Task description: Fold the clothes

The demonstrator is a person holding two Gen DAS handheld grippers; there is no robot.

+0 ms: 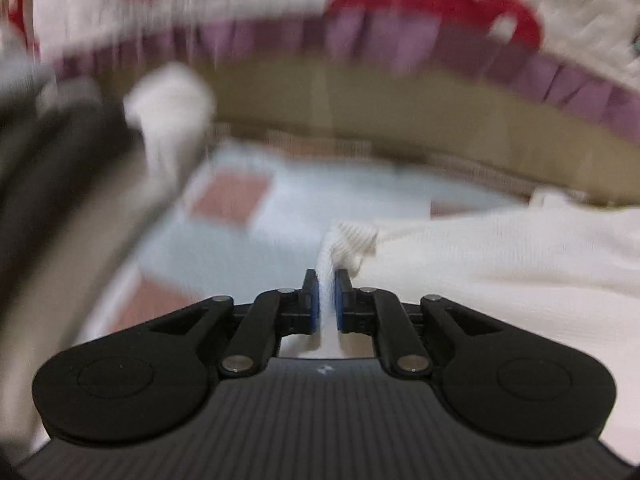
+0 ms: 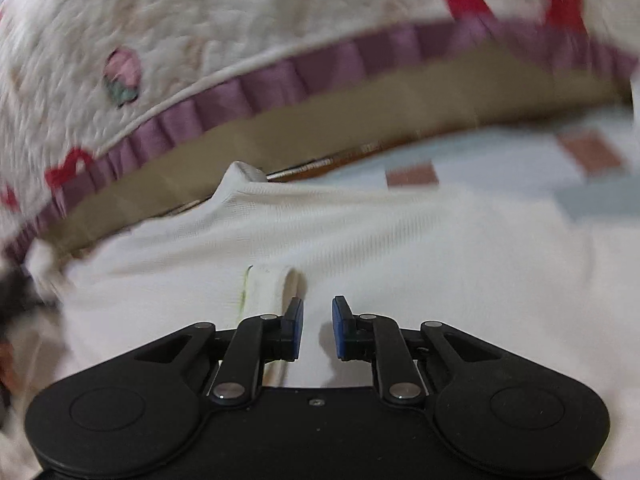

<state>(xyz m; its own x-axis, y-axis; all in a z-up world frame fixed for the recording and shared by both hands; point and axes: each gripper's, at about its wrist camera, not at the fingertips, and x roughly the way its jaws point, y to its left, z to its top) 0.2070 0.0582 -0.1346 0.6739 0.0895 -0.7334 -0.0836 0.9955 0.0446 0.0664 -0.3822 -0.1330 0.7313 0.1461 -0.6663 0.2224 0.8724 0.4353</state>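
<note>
Garment (image 1: 500, 256) white, on floor mat | your L gripper (image 1: 327, 300) pinching its ribbed edge | R gripper (image 2: 318, 328) spread, nothing gripped, over cloth.

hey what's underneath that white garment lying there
The white garment lies on a pale blue mat with reddish-brown squares, which shows beyond its edge. Whatever sits directly beneath the cloth is covered. The left claw pinches a fold of it.

This looks like a bedroom in a home. A quilted cream bedspread (image 2: 224, 28) with red motifs, a small pink flower and a pleated purple frill (image 2: 248, 92) hangs over a tan bed base (image 1: 420, 100), and below it lies a floor mat (image 1: 248, 216) of pale blue and pink squares.
</note>
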